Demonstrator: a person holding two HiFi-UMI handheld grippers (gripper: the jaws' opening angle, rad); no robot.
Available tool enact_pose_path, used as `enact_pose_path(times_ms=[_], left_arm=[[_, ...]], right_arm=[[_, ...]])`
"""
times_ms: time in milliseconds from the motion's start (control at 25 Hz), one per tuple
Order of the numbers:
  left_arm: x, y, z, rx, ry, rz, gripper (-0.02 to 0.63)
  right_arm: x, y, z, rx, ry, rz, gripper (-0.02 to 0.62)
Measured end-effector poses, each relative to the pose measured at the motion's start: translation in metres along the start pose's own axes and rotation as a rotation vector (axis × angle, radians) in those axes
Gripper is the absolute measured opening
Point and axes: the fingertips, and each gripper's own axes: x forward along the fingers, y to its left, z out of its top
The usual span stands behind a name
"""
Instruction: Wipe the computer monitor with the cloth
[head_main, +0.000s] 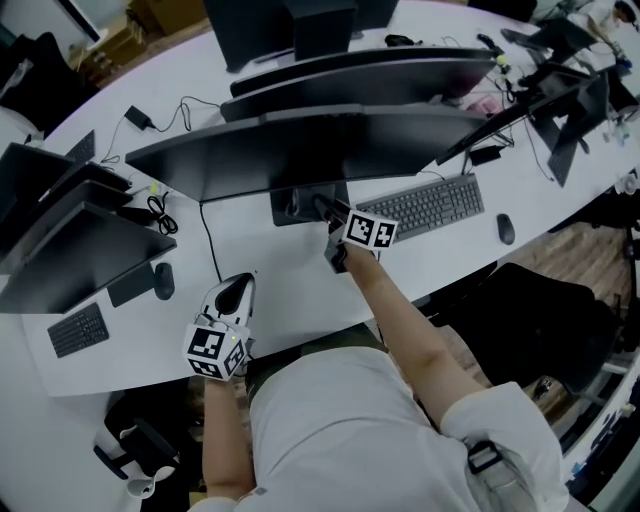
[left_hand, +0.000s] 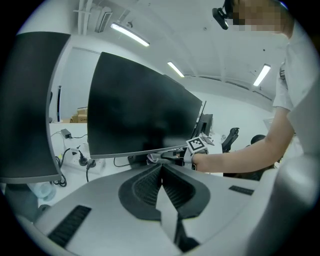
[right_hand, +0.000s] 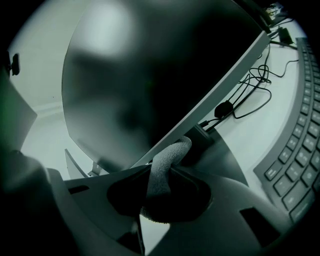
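Cloth (right_hand: 167, 167) sits clamped between the jaws of the right gripper (right_hand: 162, 182), its free fold poking out at 12 o'clock against the lower edge of the monitor (right_hand: 150, 75). A keyboard (right_hand: 300, 160) lies at 3 o'clock. The left gripper (left_hand: 161, 170), jaws pressed together on nothing, hangs over the desk (head_main: 290, 290) at the monitor's 7 o'clock.

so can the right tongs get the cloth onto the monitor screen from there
Probably yes: the right tongs hold the cloth at the lower edge of the monitor, nothing between.
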Motion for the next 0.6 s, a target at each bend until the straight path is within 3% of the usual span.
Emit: enact_pose_path(times_ms=[600], left_arm=[[0.055, -0.055, 0.010, 0.040, 0.012, -0.075, -0.003]], right_arm=[[-0.070, -0.062, 0.052, 0.011, -0.082, -0.061, 0.095]])
